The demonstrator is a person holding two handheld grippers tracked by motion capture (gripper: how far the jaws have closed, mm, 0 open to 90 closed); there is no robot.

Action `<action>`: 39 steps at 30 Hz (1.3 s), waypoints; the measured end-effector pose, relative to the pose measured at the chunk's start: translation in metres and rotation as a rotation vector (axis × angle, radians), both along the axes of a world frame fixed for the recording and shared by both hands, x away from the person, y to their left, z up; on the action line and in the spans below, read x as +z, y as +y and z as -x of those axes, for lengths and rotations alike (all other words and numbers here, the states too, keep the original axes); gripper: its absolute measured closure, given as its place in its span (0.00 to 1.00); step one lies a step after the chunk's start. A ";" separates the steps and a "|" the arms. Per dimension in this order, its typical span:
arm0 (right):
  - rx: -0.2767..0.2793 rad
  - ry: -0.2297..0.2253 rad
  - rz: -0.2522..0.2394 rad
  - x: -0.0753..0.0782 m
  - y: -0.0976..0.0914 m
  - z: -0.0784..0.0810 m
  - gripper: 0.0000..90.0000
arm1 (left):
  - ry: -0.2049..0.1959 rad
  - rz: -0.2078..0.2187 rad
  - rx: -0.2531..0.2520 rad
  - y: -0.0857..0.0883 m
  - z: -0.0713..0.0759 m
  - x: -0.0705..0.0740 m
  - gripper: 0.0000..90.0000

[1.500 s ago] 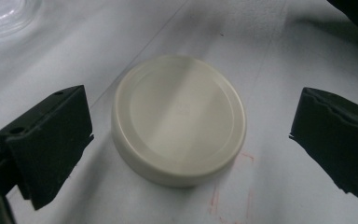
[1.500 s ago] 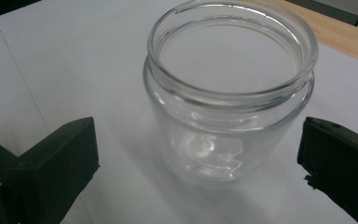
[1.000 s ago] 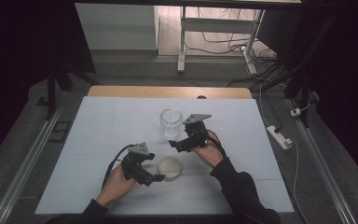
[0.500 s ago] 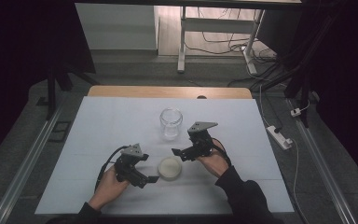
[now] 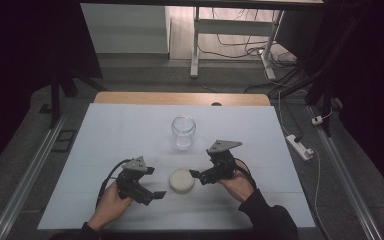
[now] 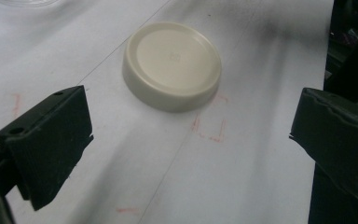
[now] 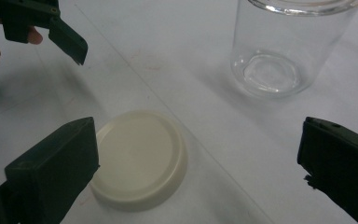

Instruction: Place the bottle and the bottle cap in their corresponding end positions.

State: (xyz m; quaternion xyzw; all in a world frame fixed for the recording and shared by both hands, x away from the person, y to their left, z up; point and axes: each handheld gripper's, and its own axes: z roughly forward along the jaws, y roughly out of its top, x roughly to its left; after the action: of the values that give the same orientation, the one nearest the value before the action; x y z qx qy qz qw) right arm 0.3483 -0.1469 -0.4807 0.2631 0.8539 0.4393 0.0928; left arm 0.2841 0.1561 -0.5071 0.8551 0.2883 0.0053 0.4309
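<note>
Cream lid between parted tongs

Black grippers, grey plates, dark sleeves.

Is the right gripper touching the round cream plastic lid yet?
Cannot tell. In the right gripper view, one jaw of the open right gripper overlaps the round cream plastic lid, hiding any gap; the high view is too coarse.

lid lies on the table before the jar, between both hand-held grippers
</note>
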 end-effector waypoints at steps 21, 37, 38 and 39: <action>-0.097 -0.014 -0.002 -0.001 -0.055 0.041 0.00 | -0.001 0.001 0.121 0.045 0.037 0.003 0.00; -0.198 0.004 0.011 -0.008 -0.100 0.073 0.00 | -0.007 -0.010 0.226 0.079 0.067 -0.002 0.00; -0.206 0.009 0.010 -0.008 -0.103 0.075 0.00 | -0.007 -0.012 0.235 0.081 0.069 -0.003 0.00; -0.214 0.012 0.011 -0.009 -0.106 0.076 0.00 | -0.007 -0.012 0.242 0.083 0.070 -0.003 0.00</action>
State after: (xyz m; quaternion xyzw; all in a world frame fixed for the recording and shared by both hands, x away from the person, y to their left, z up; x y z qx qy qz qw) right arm 0.2720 -0.2530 -0.4894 0.3546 0.8240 0.4206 0.1356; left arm 0.2137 0.2388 -0.5102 0.8166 0.3877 0.0620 0.4230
